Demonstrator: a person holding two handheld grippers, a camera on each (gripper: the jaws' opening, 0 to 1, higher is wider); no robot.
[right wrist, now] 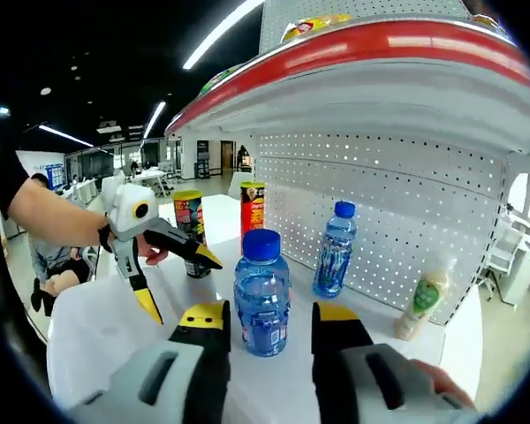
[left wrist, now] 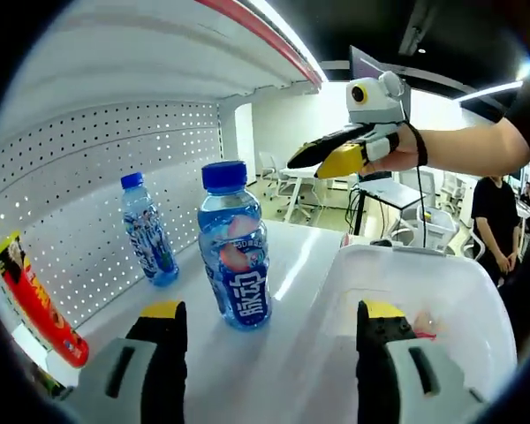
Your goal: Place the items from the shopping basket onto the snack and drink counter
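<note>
Jaws of the left gripper (left wrist: 269, 340) stand apart with nothing between them, just in front of the big blue bottle (left wrist: 236, 247). Jaws of the right gripper (right wrist: 269, 340) are also apart, one on each side of that bottle (right wrist: 262, 293), and I cannot tell if they touch it. The bottle stands up straight on the white surface (left wrist: 291, 265), so this item looks placed. Beside the bottle is the white basket (left wrist: 459, 291), and something small and pink (left wrist: 427, 325) lies inside it. My guess is the next move is to pull away from the bottle and reach into the basket for that.

The bottle's label has big white Chinese letters, too bent to read surely. Past the bottle stands a thinner bottle (left wrist: 148, 228) near the holey back wall (left wrist: 88, 177). Further off are two tall snack cans (right wrist: 252, 208); their writing is too small to read
</note>
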